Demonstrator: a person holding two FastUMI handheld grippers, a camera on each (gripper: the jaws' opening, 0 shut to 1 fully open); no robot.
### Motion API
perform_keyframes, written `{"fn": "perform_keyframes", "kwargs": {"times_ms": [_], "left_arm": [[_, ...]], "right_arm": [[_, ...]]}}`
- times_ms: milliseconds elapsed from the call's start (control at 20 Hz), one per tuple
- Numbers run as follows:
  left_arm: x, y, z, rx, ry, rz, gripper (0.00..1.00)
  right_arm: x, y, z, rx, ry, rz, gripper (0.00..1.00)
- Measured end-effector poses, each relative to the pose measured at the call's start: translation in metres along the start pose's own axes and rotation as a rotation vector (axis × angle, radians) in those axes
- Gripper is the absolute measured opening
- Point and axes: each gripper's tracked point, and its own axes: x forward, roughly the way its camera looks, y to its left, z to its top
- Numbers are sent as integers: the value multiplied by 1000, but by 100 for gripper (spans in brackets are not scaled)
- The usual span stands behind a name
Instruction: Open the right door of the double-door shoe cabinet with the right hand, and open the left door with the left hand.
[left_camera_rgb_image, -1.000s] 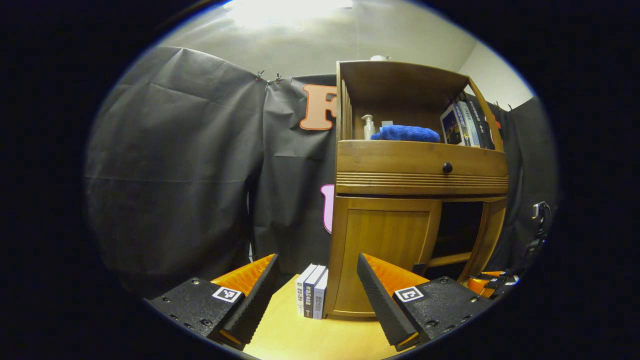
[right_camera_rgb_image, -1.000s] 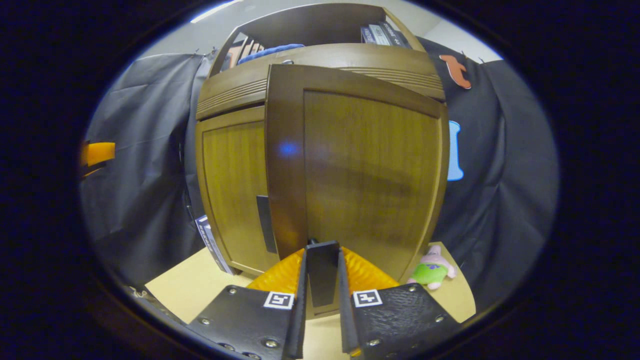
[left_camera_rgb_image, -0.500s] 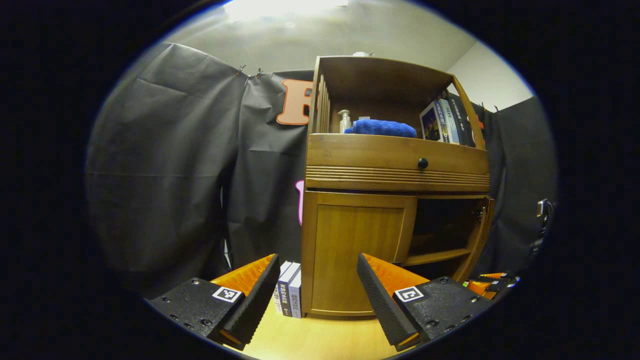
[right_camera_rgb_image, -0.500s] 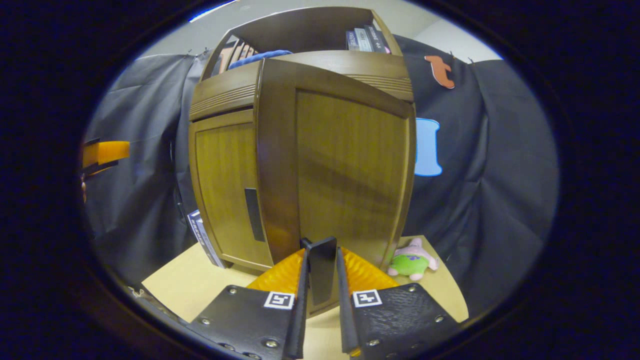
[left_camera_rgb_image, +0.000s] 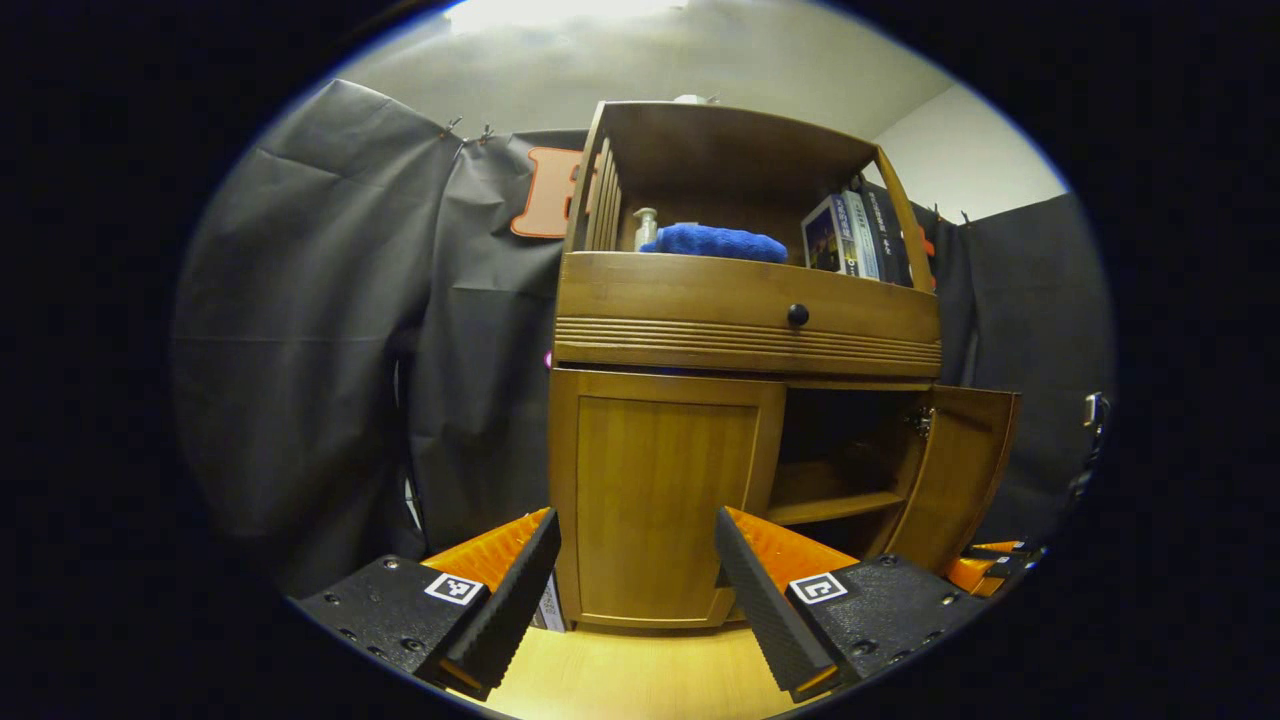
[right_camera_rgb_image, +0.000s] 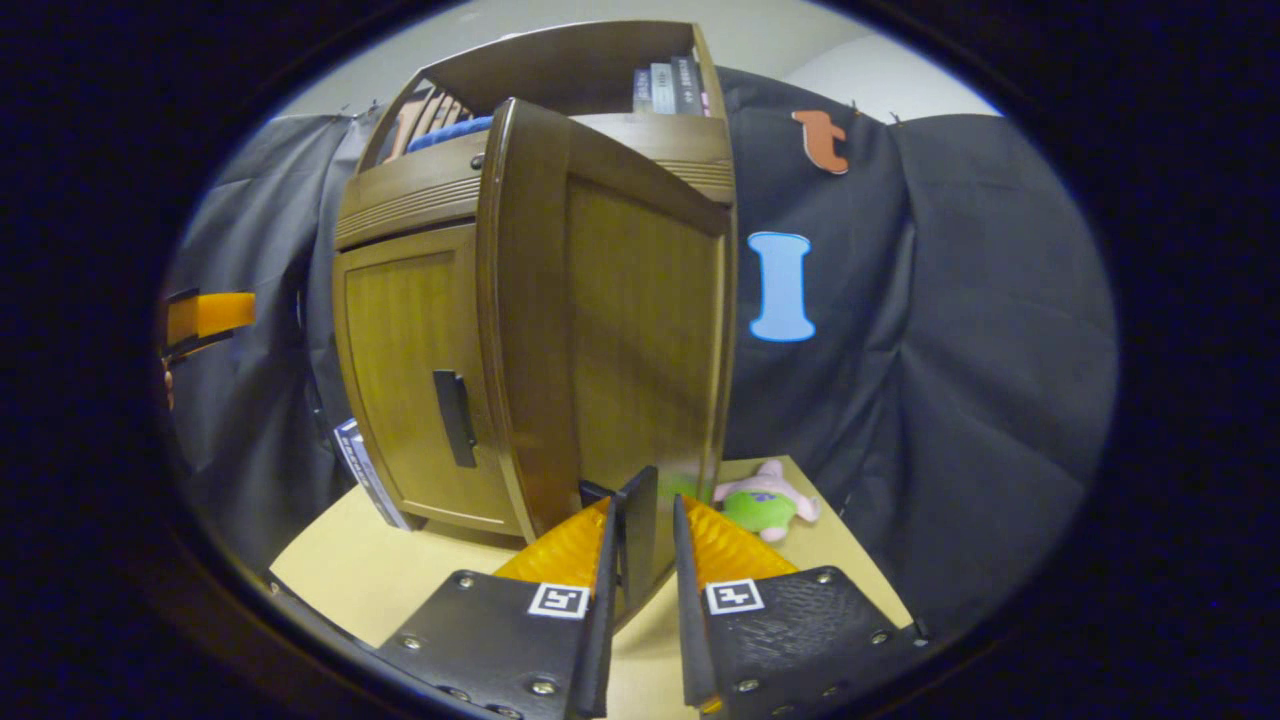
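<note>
Double-door shoe cabinet (left_camera_rgb_image: 745, 320) of brown wood stands upright on the pale wooden table (left_camera_rgb_image: 640, 680), tall axis vertical, front toward my left gripper (left_camera_rgb_image: 637, 570). Its right door (right_camera_rgb_image: 600, 310) hangs swung out on its hinge, its free edge pointing toward my right gripper (right_camera_rgb_image: 646, 545), and a shelf shows in the dark opening behind it. My right gripper's fingers (right_camera_rgb_image: 690, 560) are closed to a narrow gap on the door's dark vertical handle (right_camera_rgb_image: 640, 530). The left door (left_camera_rgb_image: 665, 500) is flush and closed, its dark bar handle (right_camera_rgb_image: 455, 418) upright. My left gripper hangs spread wide before it, holding nothing. On the upper shelf lie a blue folded towel (left_camera_rgb_image: 715, 242) and upright books (left_camera_rgb_image: 850, 235). A pink-and-green plush toy (right_camera_rgb_image: 765, 497) lies on the table beside the cabinet.
</note>
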Motion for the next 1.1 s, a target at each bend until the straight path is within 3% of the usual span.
{"fn": "perform_keyframes", "kwargs": {"times_ms": [100,200,250,300,400,700,850,1100], "left_arm": [[2,-9,-1,-3,3,-23,95],[2,-18,-2,-5,5,-46,92],[3,-22,-3,-6,7,-55,95],[3,-26,-4,-6,8,-64,95],[5,-32,-7,-6,14,-78,92],[12,-47,-14,-5,27,-103,95],[18,-56,-16,-8,32,-116,92],[22,-68,-20,-16,39,-133,92]], "right_arm": [[-6,-19,2,1,-8,-42,28],[-6,-38,1,3,-15,-82,28],[-21,-54,6,-8,-20,-134,28],[-18,-64,4,-2,-23,-157,10],[-25,-81,5,18,-27,-190,6],[-36,-128,4,35,-37,-266,8],[-36,-124,8,56,-42,-226,8],[-37,-129,7,8,-39,-229,7]]}}
